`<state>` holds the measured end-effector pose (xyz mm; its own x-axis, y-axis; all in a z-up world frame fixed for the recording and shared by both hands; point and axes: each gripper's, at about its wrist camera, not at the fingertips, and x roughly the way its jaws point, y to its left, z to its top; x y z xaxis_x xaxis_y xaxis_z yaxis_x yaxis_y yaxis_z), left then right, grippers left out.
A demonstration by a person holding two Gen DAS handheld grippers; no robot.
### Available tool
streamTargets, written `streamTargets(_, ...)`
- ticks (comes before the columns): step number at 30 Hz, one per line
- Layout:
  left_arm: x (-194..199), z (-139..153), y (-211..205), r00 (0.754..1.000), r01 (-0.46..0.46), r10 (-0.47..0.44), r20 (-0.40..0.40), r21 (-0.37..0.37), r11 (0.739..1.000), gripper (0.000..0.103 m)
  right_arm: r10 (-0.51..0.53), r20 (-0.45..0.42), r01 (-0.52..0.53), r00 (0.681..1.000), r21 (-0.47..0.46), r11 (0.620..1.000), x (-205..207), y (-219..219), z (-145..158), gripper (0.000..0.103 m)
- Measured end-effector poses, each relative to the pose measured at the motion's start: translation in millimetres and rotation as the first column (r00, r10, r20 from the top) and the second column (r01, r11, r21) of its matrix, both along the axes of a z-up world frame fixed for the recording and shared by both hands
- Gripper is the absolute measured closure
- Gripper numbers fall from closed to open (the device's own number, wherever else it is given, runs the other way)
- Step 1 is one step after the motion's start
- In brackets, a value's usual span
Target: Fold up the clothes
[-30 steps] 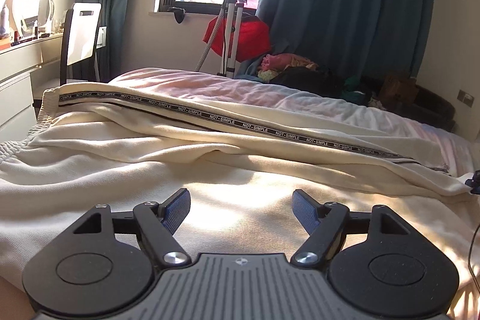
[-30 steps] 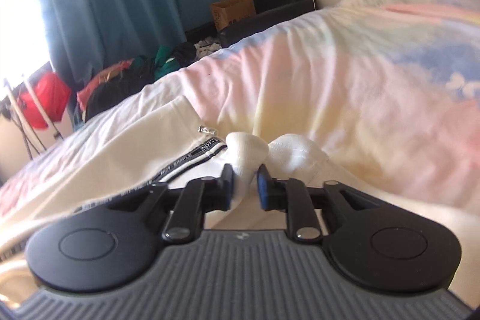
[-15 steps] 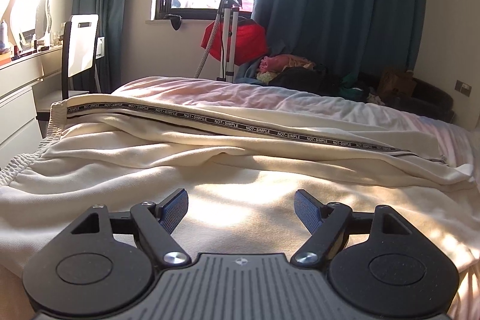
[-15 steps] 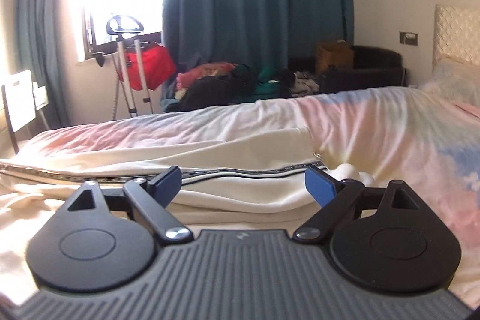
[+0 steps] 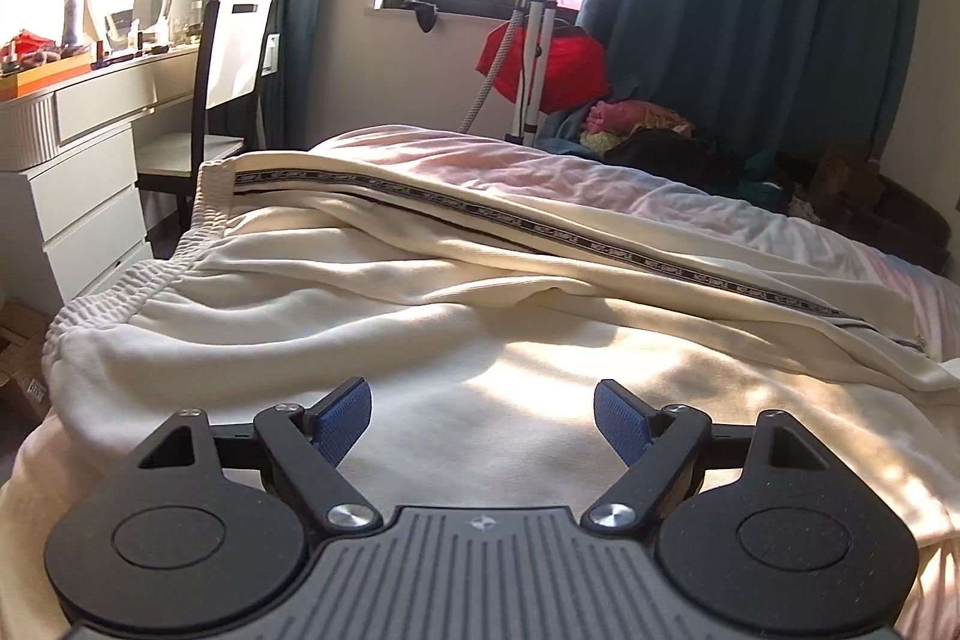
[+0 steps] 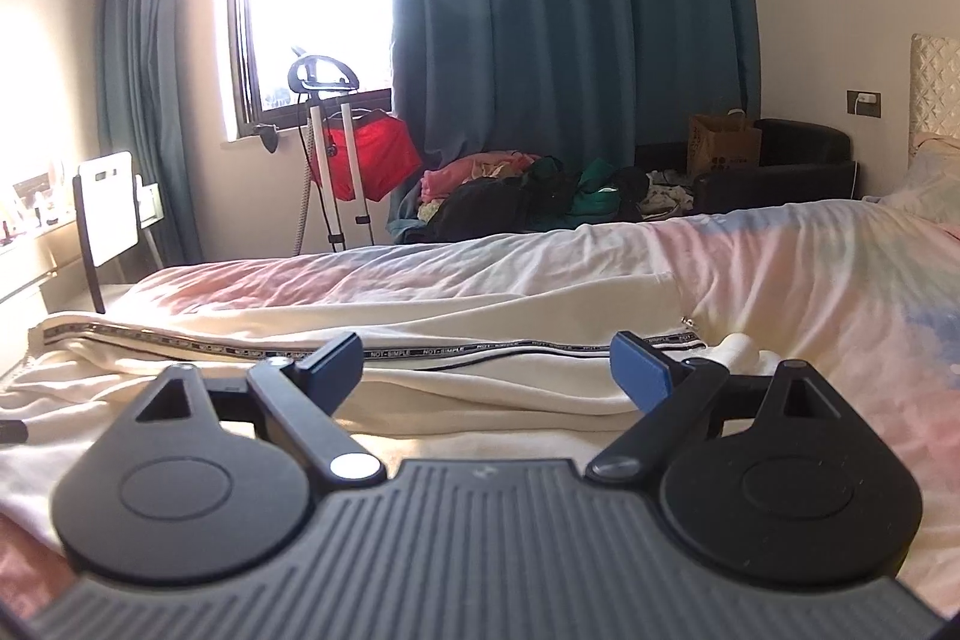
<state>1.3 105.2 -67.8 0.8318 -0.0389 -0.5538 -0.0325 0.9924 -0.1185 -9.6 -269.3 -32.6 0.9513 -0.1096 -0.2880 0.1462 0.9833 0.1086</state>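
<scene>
Cream track pants (image 5: 420, 292) with a black lettered side stripe (image 5: 540, 226) lie stretched across the bed, elastic waistband (image 5: 150, 274) at the left. My left gripper (image 5: 483, 421) is open and empty, just above the near cream fabric. In the right wrist view the same pants (image 6: 450, 376) lie flat with the stripe (image 6: 480, 349) running left to right and a bunched cuff (image 6: 741, 349) at the right end. My right gripper (image 6: 486, 370) is open and empty above the pants, apart from the cuff.
The bed has a pastel sheet (image 6: 810, 292). A white dresser (image 5: 78, 172) and a chair (image 5: 231, 58) stand left of the bed. A garment steamer stand (image 6: 327, 148) with a red cloth, a clothes pile (image 6: 528, 196) and teal curtains (image 6: 570, 40) are behind it.
My right gripper let go of the cuff, opened, and pulled back and up to face the window. My left gripper stayed open and shifted a little left.
</scene>
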Motion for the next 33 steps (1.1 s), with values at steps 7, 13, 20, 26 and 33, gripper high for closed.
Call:
streamTargets(7,-0.1,17.8,44.3,0.998,-0.049,0.051,-0.041,0.046,0.998,0.018,-0.012,-0.011,0.012,1.000,0.009,1.000,2.0,-2.6,-3.7,0.012)
streamTargets(13,17.1,13.9,90.7,0.985,-0.155,0.162,-0.061,0.105,0.982,0.018,-0.049,-0.016,0.050,0.999,0.025,0.998,5.9,-8.3,-6.0,0.012)
streamTargets(20,29.7,-29.1,134.7,0.935,-0.316,0.317,-0.160,0.034,0.948,0.018,-0.099,-0.047,0.100,0.994,0.017,0.995,13.8,-10.8,-9.7,0.012)
streamTargets(26,15.4,-23.8,137.7,0.935,-0.325,0.318,-0.158,-0.022,0.945,0.018,-0.141,-0.061,0.141,0.988,-0.003,0.990,18.4,-10.6,-11.0,0.012)
streamTargets(33,-18.3,3.4,142.5,0.900,-0.434,0.431,-0.070,-0.029,0.900,0.017,-0.151,-0.086,0.152,0.985,0.015,0.988,17.8,-15.8,-13.6,0.012)
